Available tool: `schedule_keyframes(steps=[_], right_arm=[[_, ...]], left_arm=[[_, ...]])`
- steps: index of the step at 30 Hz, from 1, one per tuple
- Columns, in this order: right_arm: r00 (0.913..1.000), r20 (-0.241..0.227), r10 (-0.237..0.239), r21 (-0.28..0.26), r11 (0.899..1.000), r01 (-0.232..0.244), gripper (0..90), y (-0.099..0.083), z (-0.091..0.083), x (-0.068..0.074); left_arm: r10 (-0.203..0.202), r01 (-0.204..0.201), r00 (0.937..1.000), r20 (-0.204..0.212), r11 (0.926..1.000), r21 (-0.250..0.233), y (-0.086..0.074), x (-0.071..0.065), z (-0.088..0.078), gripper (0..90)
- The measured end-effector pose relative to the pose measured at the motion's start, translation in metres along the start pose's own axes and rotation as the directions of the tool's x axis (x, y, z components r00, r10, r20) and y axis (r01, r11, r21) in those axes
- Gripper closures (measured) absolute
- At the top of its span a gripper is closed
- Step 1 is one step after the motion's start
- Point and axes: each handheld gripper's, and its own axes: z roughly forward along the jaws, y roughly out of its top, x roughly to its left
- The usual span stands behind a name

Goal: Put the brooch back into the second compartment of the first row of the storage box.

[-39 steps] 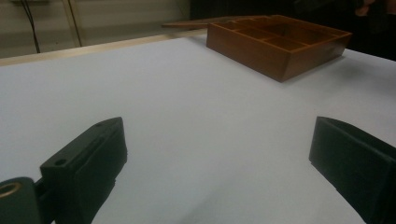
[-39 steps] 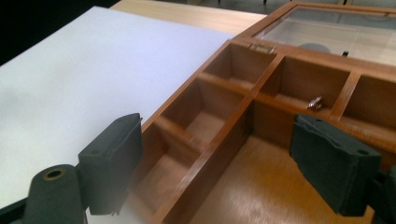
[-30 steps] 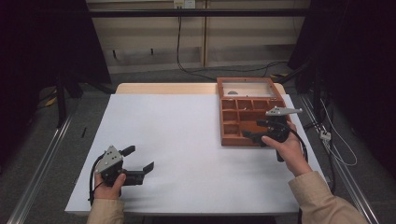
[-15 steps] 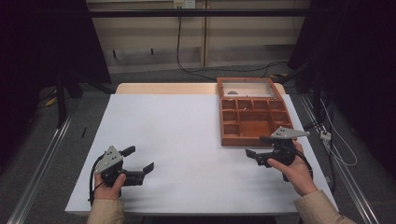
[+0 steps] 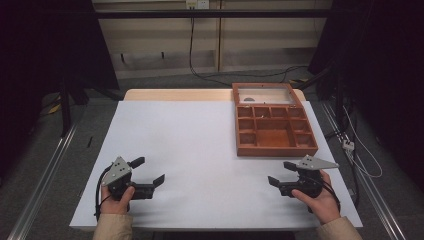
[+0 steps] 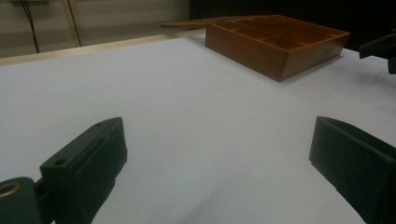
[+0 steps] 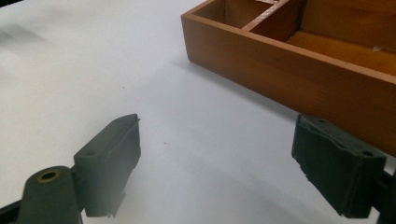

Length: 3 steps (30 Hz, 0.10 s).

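A wooden compartment box (image 5: 275, 131) lies at the table's back right with its lid (image 5: 263, 94) open behind it. My right gripper (image 5: 280, 172) is held low over the white tabletop (image 5: 200, 140), a short way in front of the box, jaws open and empty, pointing left. My left gripper (image 5: 148, 170) rests near the front left, also open and empty. In the right gripper view the gripper (image 7: 217, 126) is wide apart, with the box wall (image 7: 289, 60) just ahead. The left gripper view has its gripper (image 6: 217, 128) apart and the box (image 6: 280, 42) far off.
The white sheet covers most of the table; a strip of bare wood (image 5: 175, 94) runs along its far edge. Metal rails (image 5: 40, 185) flank the table. Cables (image 5: 360, 160) trail on the floor to the right. The other gripper (image 6: 380, 49) sits at the left gripper view's right edge.
My right hand has drawn back from above the box toward the table's front edge and sunk lower, jaws still open. The left hand has stayed put.
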Motion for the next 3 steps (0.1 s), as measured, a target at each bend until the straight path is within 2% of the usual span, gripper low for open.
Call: schedule_keyframes(steps=[3], right_arm=[[1.0000, -0.003, 0.002, 0.000, 1.000, -0.002, 15.1, -0.0020, 0.0019, -0.0004]], left_arm=[[0.001, -0.001, 1.0000, -0.001, 1.0000, 0.010, -0.0002, -0.0006, 0.0013, 3.9]])
